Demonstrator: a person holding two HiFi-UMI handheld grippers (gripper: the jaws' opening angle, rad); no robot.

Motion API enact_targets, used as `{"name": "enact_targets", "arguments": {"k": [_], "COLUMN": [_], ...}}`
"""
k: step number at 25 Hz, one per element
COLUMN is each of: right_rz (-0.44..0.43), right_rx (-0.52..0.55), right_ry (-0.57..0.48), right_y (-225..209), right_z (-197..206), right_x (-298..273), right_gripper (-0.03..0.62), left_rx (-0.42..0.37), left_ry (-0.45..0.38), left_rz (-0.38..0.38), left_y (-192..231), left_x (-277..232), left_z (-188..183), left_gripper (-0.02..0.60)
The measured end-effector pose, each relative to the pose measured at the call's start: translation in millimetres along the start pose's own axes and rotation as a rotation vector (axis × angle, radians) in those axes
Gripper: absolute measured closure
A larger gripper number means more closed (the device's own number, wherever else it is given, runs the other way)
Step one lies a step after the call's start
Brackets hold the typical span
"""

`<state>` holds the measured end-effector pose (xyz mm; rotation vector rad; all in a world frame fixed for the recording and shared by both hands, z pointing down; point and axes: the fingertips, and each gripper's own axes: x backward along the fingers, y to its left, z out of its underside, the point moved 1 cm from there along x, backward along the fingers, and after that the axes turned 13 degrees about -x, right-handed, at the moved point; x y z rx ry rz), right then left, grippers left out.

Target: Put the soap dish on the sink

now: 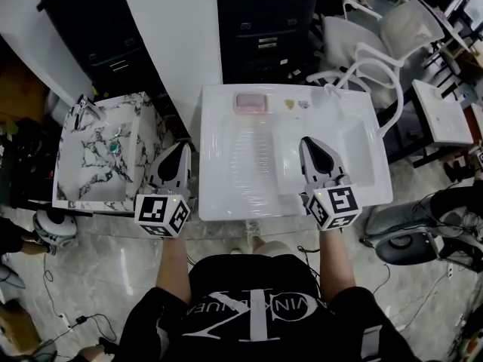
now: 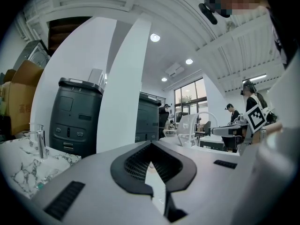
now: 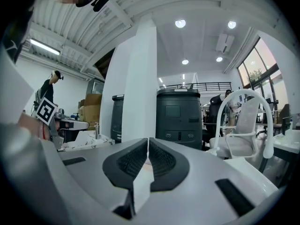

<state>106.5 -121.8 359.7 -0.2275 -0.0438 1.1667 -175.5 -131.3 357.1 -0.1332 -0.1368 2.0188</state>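
White sink (image 1: pixel 362 127), seen from above: a pink soap dish (image 1: pixel 251 102) lies on its rear ledge, with two small marks (image 1: pixel 296 105) just beside it. A marbled sink (image 1: pixel 143 138) with a faucet (image 1: pixel 85 110) stands alongside on the tiled floor (image 1: pixel 113 277).

floor: glossy pale stone-look tiles (image 1: pixel 98 247), black cables (image 1: pixel 50 302) trailing | wall: white pillar (image 1: pixel 170 29) between dark cabinets (image 1: pixel 264 21) | furniture: white chairs (image 1: pixel 377 44) far right, cardboard boxes (image 3: pixel 91 102) stacked at back | windows (image 3: pixel 262 74): tall, right side, daylight | light: round ceiling spots (image 3: pixel 180 23) on, white ribbed ceiling
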Motion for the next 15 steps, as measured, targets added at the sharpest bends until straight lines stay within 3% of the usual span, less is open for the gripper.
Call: {"name": "enact_targets", "arguments": {"k": [15], "right_rz": [0.008], "right_rx": [-0.025], "right_ry": [0.006], "right_y": [-6.3], "right_z": [5.0], "right_x": [7.5], "right_gripper": [0.565], "left_rx": [-0.013], "left_ry": [0.014], "left_rz": [0.017], "left_y": [-10.8], "left_x": [-2.7], "left_z": [1.8], "left_gripper": [0.569]}}
